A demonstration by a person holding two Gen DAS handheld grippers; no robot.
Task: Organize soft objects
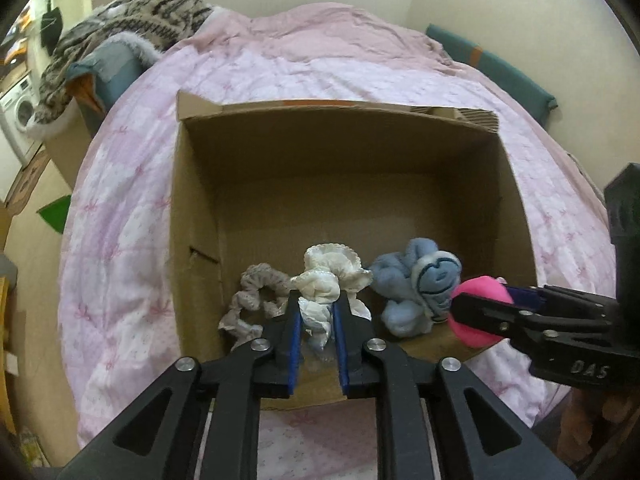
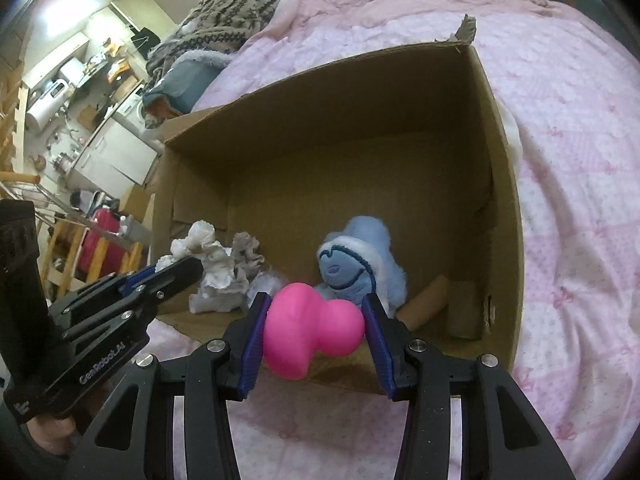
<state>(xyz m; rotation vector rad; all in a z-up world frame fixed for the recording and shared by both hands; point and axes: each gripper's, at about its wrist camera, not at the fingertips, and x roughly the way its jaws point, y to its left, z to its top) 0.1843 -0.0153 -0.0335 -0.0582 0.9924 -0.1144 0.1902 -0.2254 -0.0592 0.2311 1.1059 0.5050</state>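
An open cardboard box [image 1: 516, 200] [image 2: 504, 184] lies on a pink bed. My left gripper [image 1: 318, 300] is shut on a white frilly scrunchie [image 1: 332, 272] over the box's near edge; the scrunchie also shows in the right wrist view [image 2: 208, 256]. A grey scrunchie [image 1: 260, 292] [image 2: 246, 256] and a blue plush toy [image 1: 416, 284] [image 2: 360, 256] lie inside the box. My right gripper [image 2: 316, 304] is shut on a pink soft toy [image 2: 312, 328] above the box's near rim, right of the left gripper; the toy also shows in the left wrist view [image 1: 478, 312].
The pink quilt [image 1: 120, 208] [image 2: 580, 200] surrounds the box. A patterned blanket [image 1: 132, 12] is heaped on a blue cushion at the bed's far left. A teal cushion [image 1: 500, 68] lies against the right wall. Kitchen furniture [image 2: 72, 120] stands beyond the bed.
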